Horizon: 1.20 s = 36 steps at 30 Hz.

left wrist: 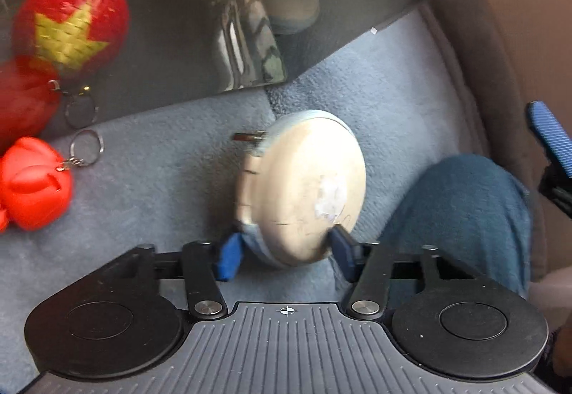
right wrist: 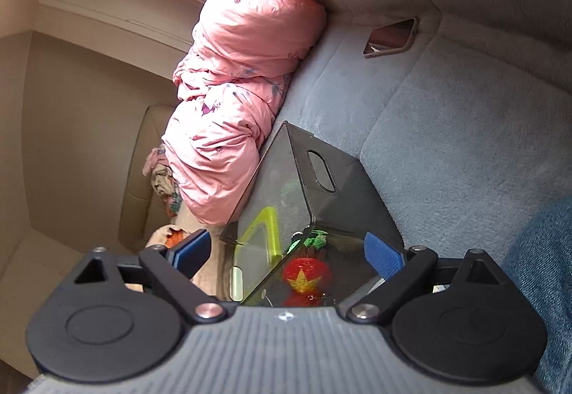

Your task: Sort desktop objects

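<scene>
Sorting looks partly done: inside the clear box (right wrist: 286,186) sit a knitted strawberry charm (left wrist: 71,22) and a yellow-green item (right wrist: 261,229), the latter only partly visible. Left tongs (left wrist: 286,251) are closed on a round beige disc-shaped object (left wrist: 307,186), their blue pads pressing its lower edge on either side, held just in front of the box's wall above the blue-grey bed surface (left wrist: 161,186). Outside the box, a red keyring toy (left wrist: 32,183) lies on the bed, apparently yet to be sorted. Right tongs (right wrist: 286,253) stand wide with nothing between them, poised near the box's open top.
</scene>
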Motion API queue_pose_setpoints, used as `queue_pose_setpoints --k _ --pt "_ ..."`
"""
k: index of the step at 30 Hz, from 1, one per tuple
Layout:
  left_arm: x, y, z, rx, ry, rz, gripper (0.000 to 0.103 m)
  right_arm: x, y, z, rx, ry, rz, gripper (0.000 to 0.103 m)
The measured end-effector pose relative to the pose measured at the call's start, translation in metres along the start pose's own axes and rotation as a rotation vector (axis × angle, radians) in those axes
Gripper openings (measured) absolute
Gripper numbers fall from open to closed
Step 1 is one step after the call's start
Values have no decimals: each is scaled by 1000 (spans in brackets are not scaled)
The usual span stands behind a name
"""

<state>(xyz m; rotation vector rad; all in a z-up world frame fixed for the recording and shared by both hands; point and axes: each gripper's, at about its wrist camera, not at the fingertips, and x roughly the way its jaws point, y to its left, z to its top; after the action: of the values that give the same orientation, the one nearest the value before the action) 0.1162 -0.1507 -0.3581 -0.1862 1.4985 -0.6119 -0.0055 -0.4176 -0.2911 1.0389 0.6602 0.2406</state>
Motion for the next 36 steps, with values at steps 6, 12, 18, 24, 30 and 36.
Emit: queue_pose_setpoints --k 6,12,18,24,30,36 --pt "-80 16 -19 85 -79 -111 33 5 44 -11 -162 20 -152 94" --pt "-235 29 -26 190 -348 -185 0 23 102 -24 -423 74 -327 94" --pt "-280 39 -4 181 -444 -148 3 58 132 -43 -498 153 -274 95" --pt "-186 98 -25 -7 -2 -152 70 62 126 -46 -460 190 -261 95" --pt "-139 178 -67 -292 112 -284 97 61 77 -37 -76 330 167 100" --pt "-90 203 -72 -290 147 -266 102 99 49 -61 124 537 378 101"
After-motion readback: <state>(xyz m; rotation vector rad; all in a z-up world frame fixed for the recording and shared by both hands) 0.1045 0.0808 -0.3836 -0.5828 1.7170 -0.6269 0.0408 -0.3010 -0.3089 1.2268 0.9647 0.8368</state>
